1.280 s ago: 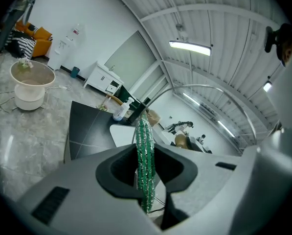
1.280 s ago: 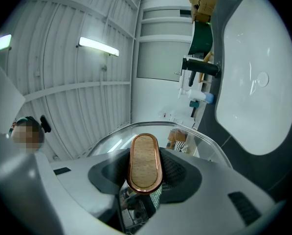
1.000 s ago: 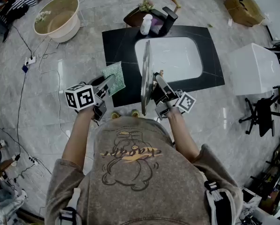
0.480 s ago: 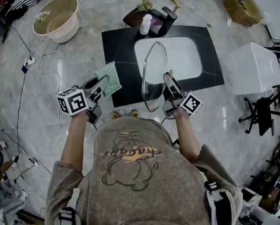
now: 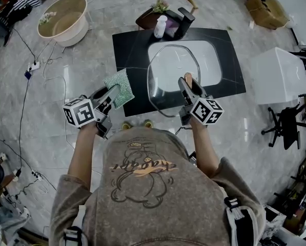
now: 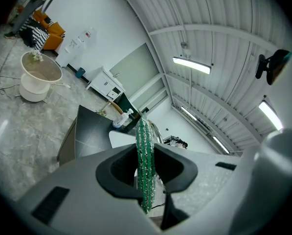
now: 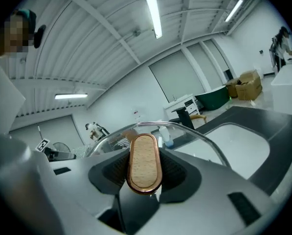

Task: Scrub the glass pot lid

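floor: marble, w/ beige tub | blk counter: white sink, bottle

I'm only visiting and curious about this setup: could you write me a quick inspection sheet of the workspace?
Surface: black counter with a white sink set in it.
Job's things: glass lid held over the counter and sink; green scrubbing cloth apart from it.
Clutter: white bottle at the counter's far edge.
Grippers: left gripper shut on the cloth; right gripper shut on the lid's wooden handle.
Cables: cords and a power strip on the floor, left.
Surroundings: beige tub, white box, cardboard boxes, office chair.
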`<action>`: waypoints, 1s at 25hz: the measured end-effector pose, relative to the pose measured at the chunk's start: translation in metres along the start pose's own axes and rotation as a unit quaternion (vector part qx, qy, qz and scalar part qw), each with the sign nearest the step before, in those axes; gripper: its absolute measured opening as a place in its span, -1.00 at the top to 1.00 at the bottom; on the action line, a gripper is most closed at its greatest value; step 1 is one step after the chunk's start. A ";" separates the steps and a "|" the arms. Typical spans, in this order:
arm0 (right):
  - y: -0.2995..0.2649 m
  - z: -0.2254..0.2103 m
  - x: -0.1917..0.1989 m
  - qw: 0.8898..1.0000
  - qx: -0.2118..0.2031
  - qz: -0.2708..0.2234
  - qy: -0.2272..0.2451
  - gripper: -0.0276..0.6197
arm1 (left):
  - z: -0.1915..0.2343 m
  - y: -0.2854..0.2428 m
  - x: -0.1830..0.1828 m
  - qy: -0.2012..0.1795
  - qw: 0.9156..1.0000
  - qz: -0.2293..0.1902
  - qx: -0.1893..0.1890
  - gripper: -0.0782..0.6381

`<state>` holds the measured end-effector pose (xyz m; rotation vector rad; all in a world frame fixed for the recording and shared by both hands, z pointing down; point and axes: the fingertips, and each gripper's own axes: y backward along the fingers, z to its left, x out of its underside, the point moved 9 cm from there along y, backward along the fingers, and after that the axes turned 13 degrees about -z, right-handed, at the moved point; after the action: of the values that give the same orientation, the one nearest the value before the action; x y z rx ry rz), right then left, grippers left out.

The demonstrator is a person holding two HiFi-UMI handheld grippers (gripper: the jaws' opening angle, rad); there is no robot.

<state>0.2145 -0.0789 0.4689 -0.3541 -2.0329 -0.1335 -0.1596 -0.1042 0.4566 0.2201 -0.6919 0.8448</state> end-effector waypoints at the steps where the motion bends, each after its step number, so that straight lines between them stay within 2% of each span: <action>1: -0.002 0.001 0.001 1.000 0.001 0.006 0.006 0.36 | -0.001 0.001 0.000 0.002 1.000 -0.002 0.000 0.54; 7: -0.016 0.008 0.015 0.999 -0.008 0.039 0.015 0.36 | -0.003 0.007 0.001 0.006 1.000 -0.009 0.005 0.54; 13: -0.043 0.021 0.038 0.995 -0.038 0.081 0.038 0.36 | -0.005 0.017 0.000 0.024 0.999 -0.021 0.008 0.54; 18: -0.068 0.036 0.058 0.988 -0.064 0.119 0.075 0.36 | 0.010 0.033 0.001 0.027 0.999 -0.039 -0.013 0.54; 22: -0.088 0.045 0.078 0.980 -0.084 0.149 0.097 0.36 | 0.002 0.038 -0.004 0.058 0.997 -0.059 -0.012 0.54; 25: -0.101 0.048 0.095 0.973 -0.096 0.175 0.115 0.36 | 0.003 0.043 -0.004 0.060 0.996 -0.063 -0.017 0.54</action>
<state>0.1020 -0.1447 0.5351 -0.7757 -1.7040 -0.1456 -0.1950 -0.0789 0.4525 0.1797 -0.5743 0.7197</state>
